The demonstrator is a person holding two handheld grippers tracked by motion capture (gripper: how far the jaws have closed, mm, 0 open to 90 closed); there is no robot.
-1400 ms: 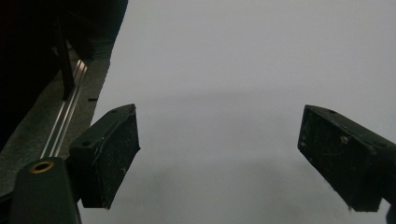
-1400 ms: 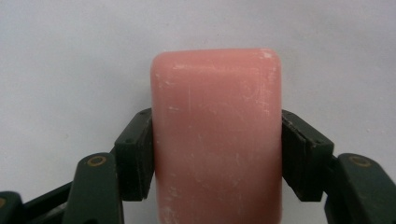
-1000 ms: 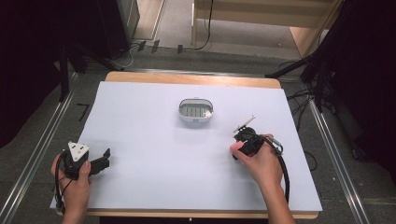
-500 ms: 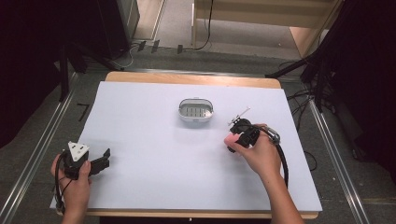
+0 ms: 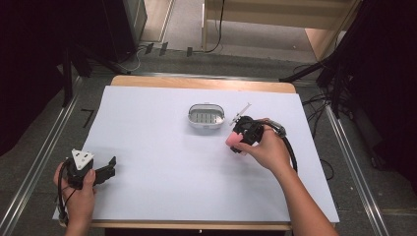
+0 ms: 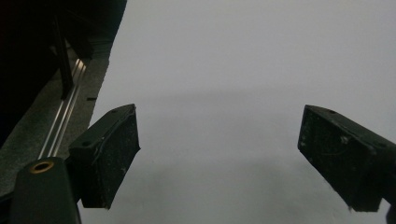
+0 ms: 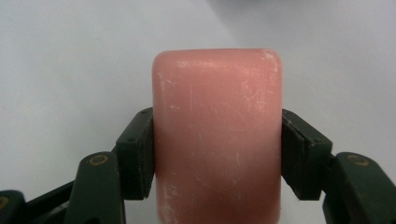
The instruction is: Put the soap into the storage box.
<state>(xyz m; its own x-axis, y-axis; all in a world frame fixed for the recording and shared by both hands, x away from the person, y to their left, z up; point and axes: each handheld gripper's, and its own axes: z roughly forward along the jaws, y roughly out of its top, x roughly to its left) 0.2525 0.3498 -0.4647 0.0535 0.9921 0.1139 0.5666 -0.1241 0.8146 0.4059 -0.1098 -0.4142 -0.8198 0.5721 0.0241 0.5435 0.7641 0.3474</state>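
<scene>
My right gripper (image 5: 235,141) is shut on a pink bar of soap (image 7: 217,135), clamped between both jaws and held above the white table sheet (image 5: 162,157). In the high view the pink soap (image 5: 231,139) shows at the gripper's tip, just right of and nearer than a white oval soap dish (image 5: 205,118) with a grey ribbed insert. My left gripper (image 5: 109,167) rests at the table's near left corner, in a hand. Its jaws stand wide apart over bare sheet, and the left gripper (image 6: 219,163) holds nothing.
The sheet covers a wooden table (image 5: 196,82). Metal rails (image 5: 29,172) run along the floor on both sides. Dark curtains and cables lie beyond the far edge. A cable (image 5: 291,152) trails from the right gripper.
My right gripper has carried the pink soap leftward and a little farther away, closer to the soap dish. The left gripper has stayed put.
</scene>
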